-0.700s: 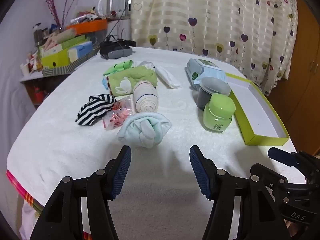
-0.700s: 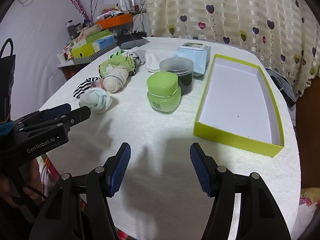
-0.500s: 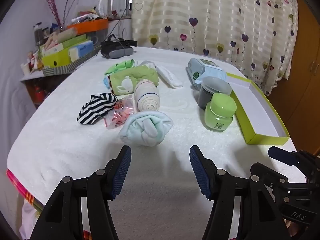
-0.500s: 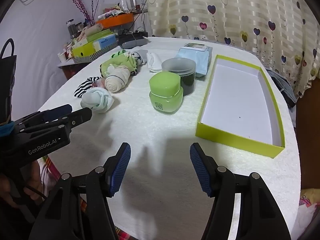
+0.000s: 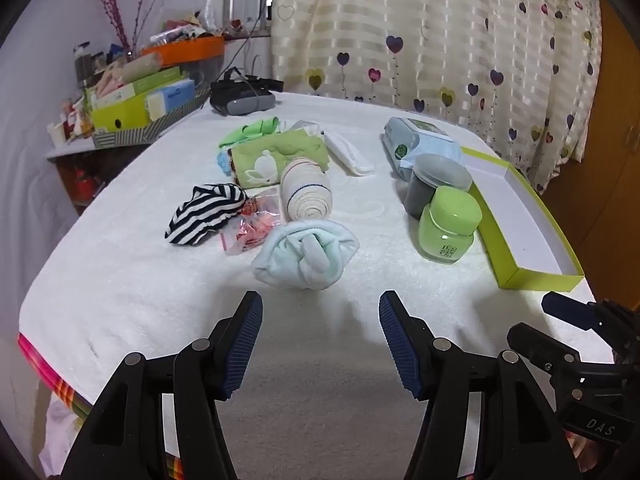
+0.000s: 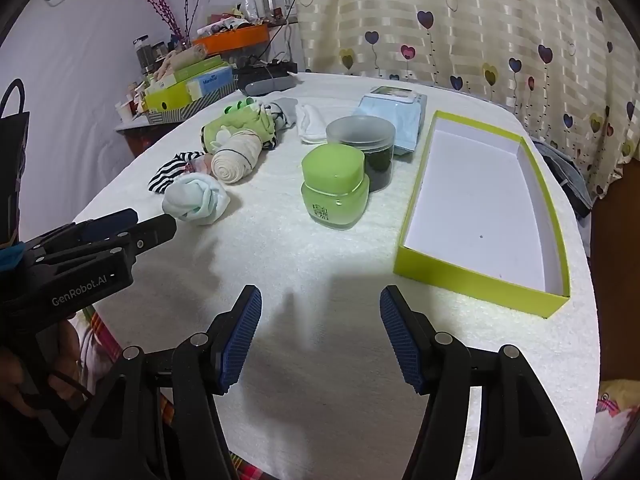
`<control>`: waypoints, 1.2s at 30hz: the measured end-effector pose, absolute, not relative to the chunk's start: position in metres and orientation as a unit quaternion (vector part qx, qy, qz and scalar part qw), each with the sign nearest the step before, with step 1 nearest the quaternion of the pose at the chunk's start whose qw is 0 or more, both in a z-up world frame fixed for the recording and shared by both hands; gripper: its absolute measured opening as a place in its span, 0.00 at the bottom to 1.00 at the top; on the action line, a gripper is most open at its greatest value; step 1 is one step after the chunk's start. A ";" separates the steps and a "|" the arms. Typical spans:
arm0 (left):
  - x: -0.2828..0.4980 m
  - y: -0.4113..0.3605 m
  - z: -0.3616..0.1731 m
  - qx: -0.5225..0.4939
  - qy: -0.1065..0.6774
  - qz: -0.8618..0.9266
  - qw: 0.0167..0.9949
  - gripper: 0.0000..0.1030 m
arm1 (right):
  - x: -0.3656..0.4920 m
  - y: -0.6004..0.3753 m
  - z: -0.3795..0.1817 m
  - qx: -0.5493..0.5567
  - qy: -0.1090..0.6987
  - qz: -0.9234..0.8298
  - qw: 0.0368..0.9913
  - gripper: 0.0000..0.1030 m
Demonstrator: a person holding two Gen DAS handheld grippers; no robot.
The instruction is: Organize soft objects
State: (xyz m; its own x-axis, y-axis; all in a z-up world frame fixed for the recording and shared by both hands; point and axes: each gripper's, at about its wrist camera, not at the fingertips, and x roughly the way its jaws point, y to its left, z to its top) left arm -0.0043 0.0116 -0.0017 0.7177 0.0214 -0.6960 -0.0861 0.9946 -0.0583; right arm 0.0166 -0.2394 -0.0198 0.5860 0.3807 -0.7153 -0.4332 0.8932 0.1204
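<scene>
A pale blue rolled sock (image 5: 306, 254) lies just ahead of my open, empty left gripper (image 5: 320, 344); it also shows in the right wrist view (image 6: 196, 198). Behind it lie a cream rolled cloth (image 5: 306, 194), a black-and-white striped sock (image 5: 206, 212), a green folded cloth (image 5: 276, 158) and a white sock (image 5: 348, 152). An empty lime-green box (image 6: 480, 200) lies to the right. My right gripper (image 6: 320, 334) is open and empty over bare tablecloth, short of the box.
A green jar (image 6: 335, 186) and a dark jar (image 6: 362, 152) stand between the soft things and the box. A blue wipes pack (image 6: 394, 114) lies behind them. A pink plastic packet (image 5: 252, 226) lies by the striped sock. Cluttered boxes (image 5: 140, 100) stand at the far left.
Both grippers have moved slightly forward over the table toward the objects. Both stay open. Nothing on the table has moved.
</scene>
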 end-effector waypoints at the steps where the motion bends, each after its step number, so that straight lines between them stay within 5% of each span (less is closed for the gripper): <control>1: -0.005 0.012 -0.001 -0.041 0.374 0.029 0.926 0.59 | 0.017 -0.240 -0.020 -0.033 0.393 0.229 0.890 0.61; 36: -0.008 0.010 -0.004 -0.044 0.367 0.029 0.929 0.59 | 0.019 -0.238 -0.023 -0.033 0.397 0.235 0.887 0.61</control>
State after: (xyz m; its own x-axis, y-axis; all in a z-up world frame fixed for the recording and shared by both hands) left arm -0.0075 0.0095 -0.0040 0.7294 0.0218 -0.6838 -0.0858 0.9945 -0.0598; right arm 0.0192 -0.2379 -0.0228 0.5747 0.3906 -0.7191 -0.4432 0.8873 0.1277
